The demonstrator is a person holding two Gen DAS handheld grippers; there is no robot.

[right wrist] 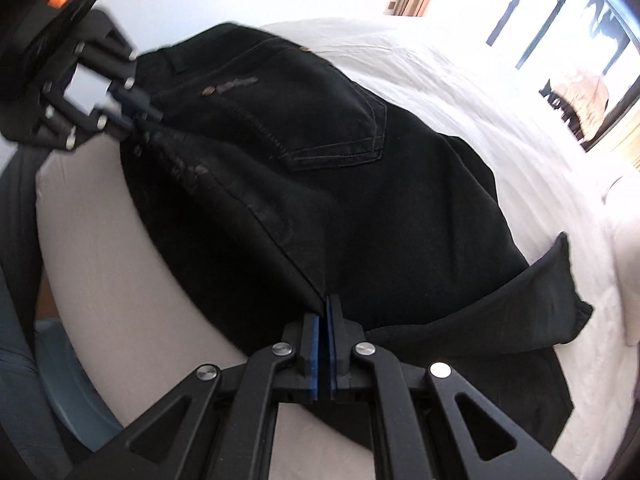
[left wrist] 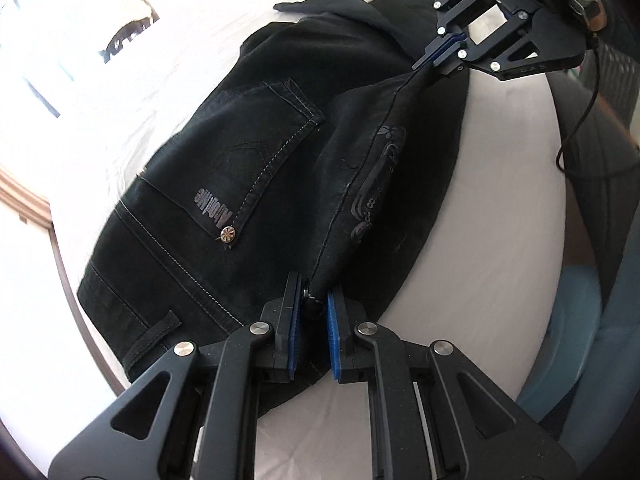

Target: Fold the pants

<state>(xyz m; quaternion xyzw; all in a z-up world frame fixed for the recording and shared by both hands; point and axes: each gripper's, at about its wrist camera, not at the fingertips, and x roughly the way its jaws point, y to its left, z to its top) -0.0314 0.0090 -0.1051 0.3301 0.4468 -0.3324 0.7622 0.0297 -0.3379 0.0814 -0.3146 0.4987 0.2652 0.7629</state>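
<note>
Black pants are seen spread over a white bed, back pocket facing up and one leg end flopped out to the right. The right gripper is clamped on a folded edge of the fabric at the bottom. The left gripper is pinched onto the pants at upper left, a bit blurred.

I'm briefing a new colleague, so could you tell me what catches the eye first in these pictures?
The black pants dominate, spread on the white bed, a back pocket facing up. The left tool and right tool are each shut on the same raised fabric edge, at opposite ends.
</note>
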